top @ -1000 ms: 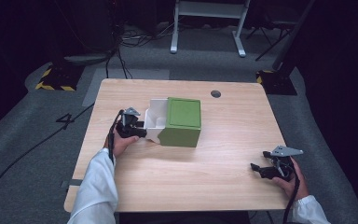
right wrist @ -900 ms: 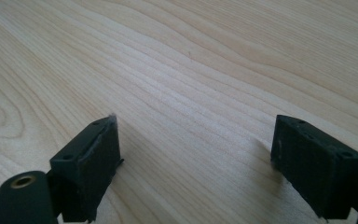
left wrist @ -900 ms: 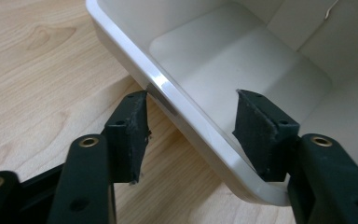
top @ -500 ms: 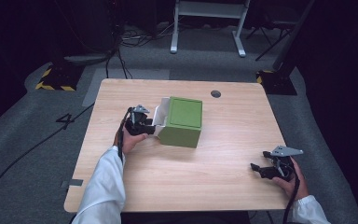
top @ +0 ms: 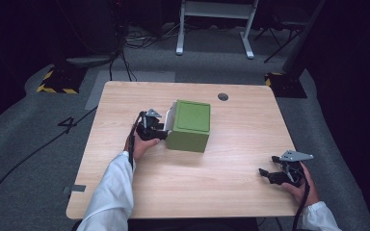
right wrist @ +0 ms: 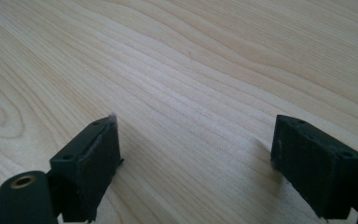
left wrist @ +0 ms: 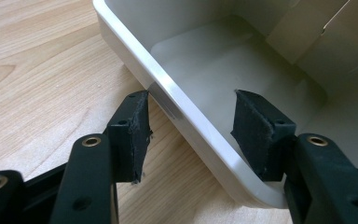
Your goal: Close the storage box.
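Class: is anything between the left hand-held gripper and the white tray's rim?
Nothing visible. The left hand-held gripper is open, its jaws already straddling the white tray rim, one outside over the table, one inside.

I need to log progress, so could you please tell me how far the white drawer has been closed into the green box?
Done: the white plastic drawer sits mostly inside the green box; a short section protrudes. In hand: the left tool is open, straddling the drawer's front wall, one pad inside, one outside. Left: seating the drawer flush, probably. The right tool rests open over the bare wooden table.
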A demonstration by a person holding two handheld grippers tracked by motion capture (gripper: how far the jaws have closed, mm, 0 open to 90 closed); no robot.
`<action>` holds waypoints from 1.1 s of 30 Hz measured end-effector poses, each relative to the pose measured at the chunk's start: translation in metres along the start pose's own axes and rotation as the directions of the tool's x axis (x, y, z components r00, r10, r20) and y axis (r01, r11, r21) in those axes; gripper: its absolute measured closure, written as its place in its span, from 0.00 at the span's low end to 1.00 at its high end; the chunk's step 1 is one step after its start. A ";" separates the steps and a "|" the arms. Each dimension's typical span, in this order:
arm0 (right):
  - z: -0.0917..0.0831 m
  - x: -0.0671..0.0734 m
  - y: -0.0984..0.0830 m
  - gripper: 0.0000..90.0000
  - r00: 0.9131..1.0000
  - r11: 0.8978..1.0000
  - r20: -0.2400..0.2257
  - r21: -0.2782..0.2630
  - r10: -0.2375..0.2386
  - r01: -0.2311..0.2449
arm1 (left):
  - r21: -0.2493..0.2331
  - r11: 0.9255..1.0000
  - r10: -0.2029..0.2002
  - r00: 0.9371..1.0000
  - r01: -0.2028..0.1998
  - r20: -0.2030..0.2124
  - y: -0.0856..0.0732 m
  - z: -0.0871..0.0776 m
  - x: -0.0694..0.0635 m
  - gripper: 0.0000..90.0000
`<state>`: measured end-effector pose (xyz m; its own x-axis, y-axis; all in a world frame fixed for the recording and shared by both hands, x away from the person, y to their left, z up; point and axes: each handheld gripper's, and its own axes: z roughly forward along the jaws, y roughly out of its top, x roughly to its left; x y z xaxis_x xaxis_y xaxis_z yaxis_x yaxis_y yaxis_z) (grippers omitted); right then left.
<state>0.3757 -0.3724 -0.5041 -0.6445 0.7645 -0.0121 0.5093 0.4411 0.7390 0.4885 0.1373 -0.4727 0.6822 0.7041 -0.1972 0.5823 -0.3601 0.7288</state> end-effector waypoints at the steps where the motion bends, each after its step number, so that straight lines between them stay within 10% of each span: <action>1: 0.000 0.000 0.000 0.17 1.000 1.000 0.000 0.001 0.000 0.000 | -0.001 1.000 -0.002 1.000 0.002 0.001 0.000 0.001 0.000 0.51; 24: 0.000 0.000 0.000 0.17 1.000 1.000 0.002 0.001 -0.002 0.002 | 0.019 0.996 0.092 0.994 -0.091 -0.064 0.006 -0.014 -0.006 0.44; 33: 0.000 0.000 0.000 0.17 1.000 1.000 0.000 0.001 0.000 0.000 | 0.043 0.986 0.168 0.974 -0.163 -0.153 0.007 -0.028 -0.011 0.36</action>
<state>0.3753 -0.3725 -0.5040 -0.6442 0.7647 -0.0121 0.5102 0.4415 0.7381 0.4726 0.1443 -0.4468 0.6944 0.7189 0.0305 0.4820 -0.4962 0.7221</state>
